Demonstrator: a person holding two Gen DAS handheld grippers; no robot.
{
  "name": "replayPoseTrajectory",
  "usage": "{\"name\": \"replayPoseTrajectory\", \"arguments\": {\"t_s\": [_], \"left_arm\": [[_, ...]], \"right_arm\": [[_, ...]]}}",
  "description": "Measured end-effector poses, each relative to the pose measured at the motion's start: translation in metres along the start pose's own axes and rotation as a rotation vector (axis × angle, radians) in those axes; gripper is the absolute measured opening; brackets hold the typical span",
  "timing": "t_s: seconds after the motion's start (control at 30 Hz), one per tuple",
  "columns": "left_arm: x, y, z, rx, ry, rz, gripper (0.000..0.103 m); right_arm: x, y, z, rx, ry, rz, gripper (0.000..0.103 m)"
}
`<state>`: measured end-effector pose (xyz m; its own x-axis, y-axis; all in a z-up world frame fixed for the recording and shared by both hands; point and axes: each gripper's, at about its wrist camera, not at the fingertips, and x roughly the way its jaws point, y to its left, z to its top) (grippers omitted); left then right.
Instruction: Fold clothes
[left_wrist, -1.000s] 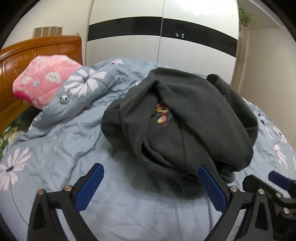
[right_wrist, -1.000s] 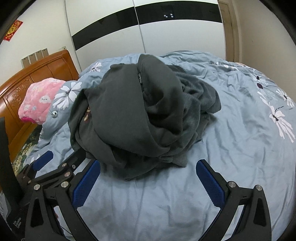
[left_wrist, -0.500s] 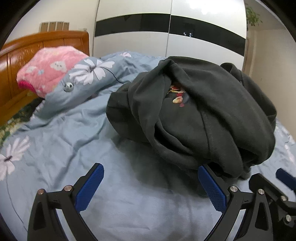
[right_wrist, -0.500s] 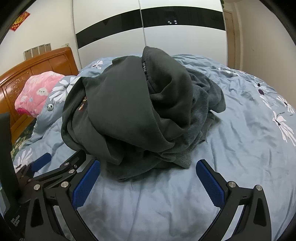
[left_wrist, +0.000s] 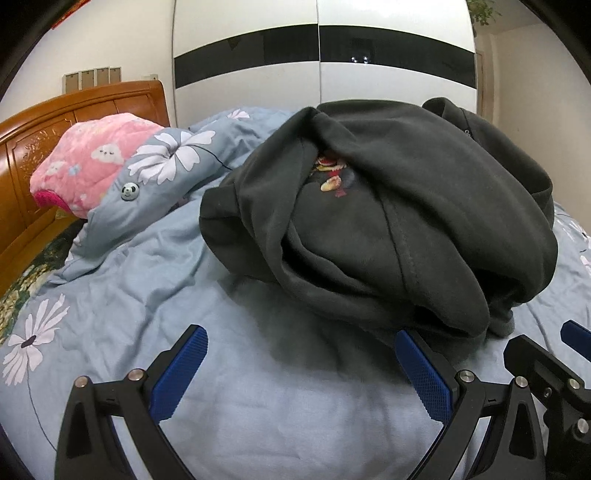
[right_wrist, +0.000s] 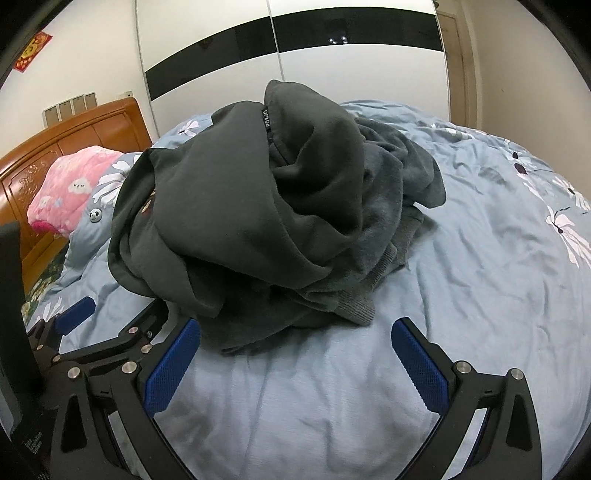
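Garment: a dark grey sweatshirt (left_wrist: 388, 221) is lying in a crumpled heap on the bed (left_wrist: 258, 406), bulging upward in thick, soft folds; a small red and yellow print (left_wrist: 332, 177) is peeking out between two folds.
Garment detail: in the right wrist view the sweatshirt (right_wrist: 258, 206) is showing a small black neck label (right_wrist: 265, 119) near its top and a ribbed cuff (right_wrist: 360, 308) trailing at its near edge.
Left gripper: the left gripper (left_wrist: 301, 363) is hovering low over the sheet with its jaws spread wide and holding nothing; its right blue pad is sitting just under the heap's near edge.
Right gripper: the right gripper (right_wrist: 295, 358) is also standing with jaws wide apart and empty, the heap's hem lying just ahead between them.
In the way: the two grippers are crowding each other, the left one's frame showing at the lower left of the right wrist view.
Bedding: a wrinkled pale blue cover with white flowers is covering the bed.
Around: a pink quilted blanket (left_wrist: 92, 162) is poking from a bunched duvet (left_wrist: 162, 177) bearing a panda button (left_wrist: 129, 191).
Behind: a carved wooden headboard (left_wrist: 48, 133) and a glossy white wardrobe with a black band (left_wrist: 317, 48) are standing beyond the bed.
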<state>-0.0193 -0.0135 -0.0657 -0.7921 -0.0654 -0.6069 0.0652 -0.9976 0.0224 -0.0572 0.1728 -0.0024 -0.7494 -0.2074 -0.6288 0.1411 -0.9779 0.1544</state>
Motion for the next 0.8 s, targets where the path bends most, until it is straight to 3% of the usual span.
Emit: {"name": "replayPoseTrajectory", "arguments": {"t_s": [0.8], "left_arm": [[0.0026,0.0058,-0.0018,-0.017,0.019,-0.023,0.103]], "right_arm": [[0.0,0.0056,-0.004,-0.041,0.005,-0.023,0.103]]}}
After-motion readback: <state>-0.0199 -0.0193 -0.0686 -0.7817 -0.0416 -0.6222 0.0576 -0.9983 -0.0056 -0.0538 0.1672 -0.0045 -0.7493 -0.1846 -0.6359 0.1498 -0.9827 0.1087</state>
